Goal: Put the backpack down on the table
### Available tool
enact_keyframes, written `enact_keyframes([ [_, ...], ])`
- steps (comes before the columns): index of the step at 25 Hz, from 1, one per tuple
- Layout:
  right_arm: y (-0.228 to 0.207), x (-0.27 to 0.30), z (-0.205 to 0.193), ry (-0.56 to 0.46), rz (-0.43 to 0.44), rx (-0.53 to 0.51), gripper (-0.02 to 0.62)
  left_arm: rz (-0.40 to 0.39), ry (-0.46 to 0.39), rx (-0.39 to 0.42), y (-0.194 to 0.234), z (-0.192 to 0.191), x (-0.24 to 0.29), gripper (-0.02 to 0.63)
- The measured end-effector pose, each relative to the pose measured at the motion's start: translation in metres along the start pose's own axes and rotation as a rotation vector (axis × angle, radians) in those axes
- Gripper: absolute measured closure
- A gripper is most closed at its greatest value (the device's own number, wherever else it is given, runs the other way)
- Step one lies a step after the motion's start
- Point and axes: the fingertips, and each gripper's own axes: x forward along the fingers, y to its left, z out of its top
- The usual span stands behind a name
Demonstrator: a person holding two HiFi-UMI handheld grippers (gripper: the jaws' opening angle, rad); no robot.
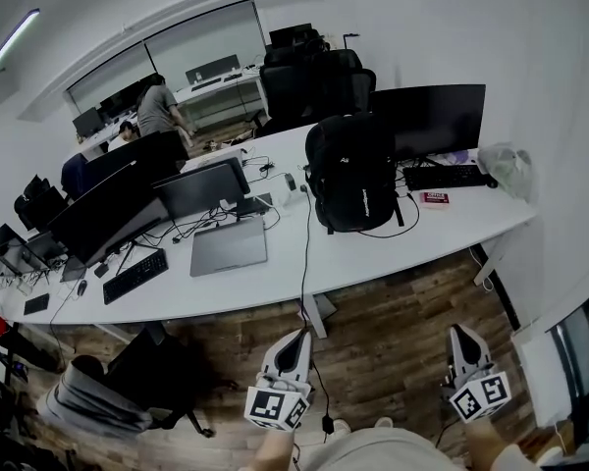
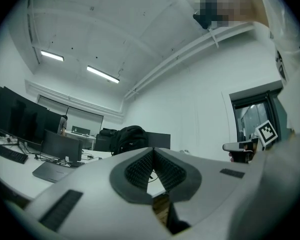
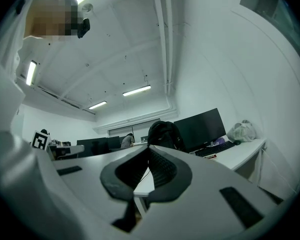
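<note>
- Both claws are closed with nothing in them. Our left gripper (image 1: 296,338) and our right gripper (image 1: 461,334) each show ribbed pads pressed together in their own views. Both hang over the wooden floor (image 1: 402,332), well apart from the table (image 1: 275,278).
- We see the backpack (image 1: 351,173) standing upright on the table at about 12 o'clock from us with no claw on it, so we judge the task as good as done.
- Tipping is our main worry. The bag stands tall, and we cannot tell whether it leans on the monitor (image 1: 437,116) at its 1 o'clock. If loosely packed, it could slump toward 6 o'clock, where the table edge is near.
- A fall toward 3 o'clock would land it on the keyboard (image 1: 444,176). A fall toward 8 o'clock would send it at the laptop (image 1: 228,245) and the wires around it.
- We also see a black cable (image 1: 306,253) running from the bag's 7 o'clock over the table edge and down to the floor, just beside our left gripper. If we swing that claw carelessly, we could snag the cable and jolt the bag.
- We cannot tell whether the dark strip (image 1: 401,214) trailing at the bag's 5 o'clock is a strap or a cord. If we reach back in, a claw might catch it and pull the bag over.
</note>
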Motion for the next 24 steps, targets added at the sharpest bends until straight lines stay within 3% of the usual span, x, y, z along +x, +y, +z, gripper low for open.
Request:
enact_keyframes([
  [24,0.0022,0.0011,0.0017,0.012,0.028,-0.016,0.581,0.007,0.016,-0.008,-0.0087,-0.0047,-0.0036,0.597],
])
